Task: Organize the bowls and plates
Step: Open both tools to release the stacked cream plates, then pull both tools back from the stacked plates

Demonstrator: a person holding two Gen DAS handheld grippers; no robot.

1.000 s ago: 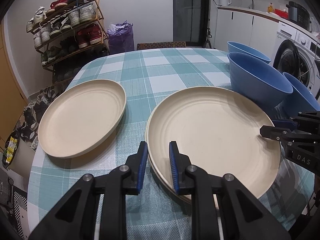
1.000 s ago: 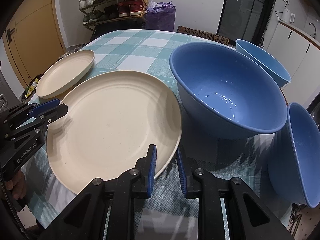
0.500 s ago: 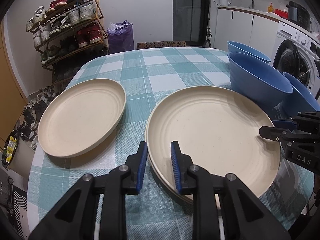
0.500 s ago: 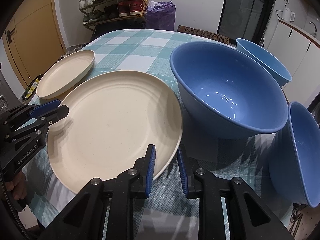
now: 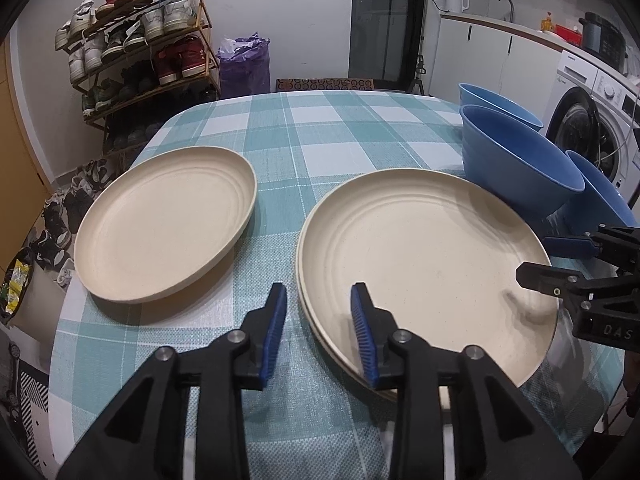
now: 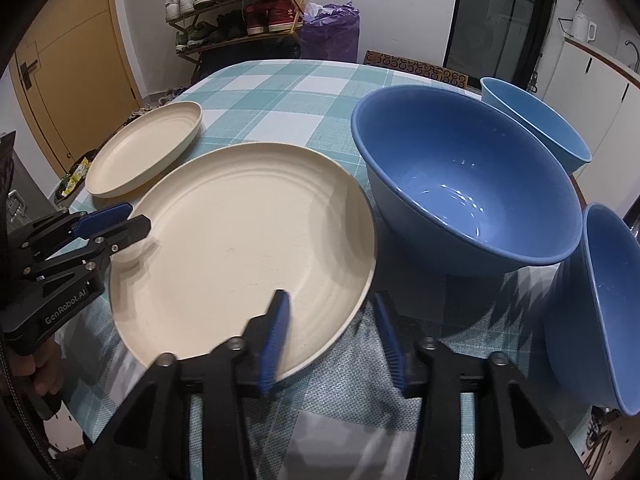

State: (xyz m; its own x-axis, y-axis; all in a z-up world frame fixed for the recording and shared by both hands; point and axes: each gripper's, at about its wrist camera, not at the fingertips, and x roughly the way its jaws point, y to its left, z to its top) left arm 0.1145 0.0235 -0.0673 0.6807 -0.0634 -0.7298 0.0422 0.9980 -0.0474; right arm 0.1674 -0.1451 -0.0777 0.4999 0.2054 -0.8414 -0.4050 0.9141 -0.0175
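Note:
A cream plate (image 5: 424,256) lies stacked on another cream plate on the checked tablecloth; it also shows in the right wrist view (image 6: 240,252). A single cream plate (image 5: 164,220) lies to its left, seen too in the right wrist view (image 6: 144,148). Three blue bowls stand to the right: a big one (image 6: 464,184), one behind (image 6: 536,124), one nearest (image 6: 596,312). My left gripper (image 5: 320,332) is open, its jaws straddling the stack's near left rim. My right gripper (image 6: 332,336) is open, straddling the stack's right rim.
The round table's teal checked cloth (image 5: 320,128) ends close behind the bowls. A shoe rack (image 5: 140,48) and a purple bag (image 5: 244,64) stand beyond the table. A washing machine (image 5: 592,132) is on the right.
Both grippers have opened wider around the rim of the stacked plates. The top plate has settled a little lower; the bowls and the other plate have not moved.

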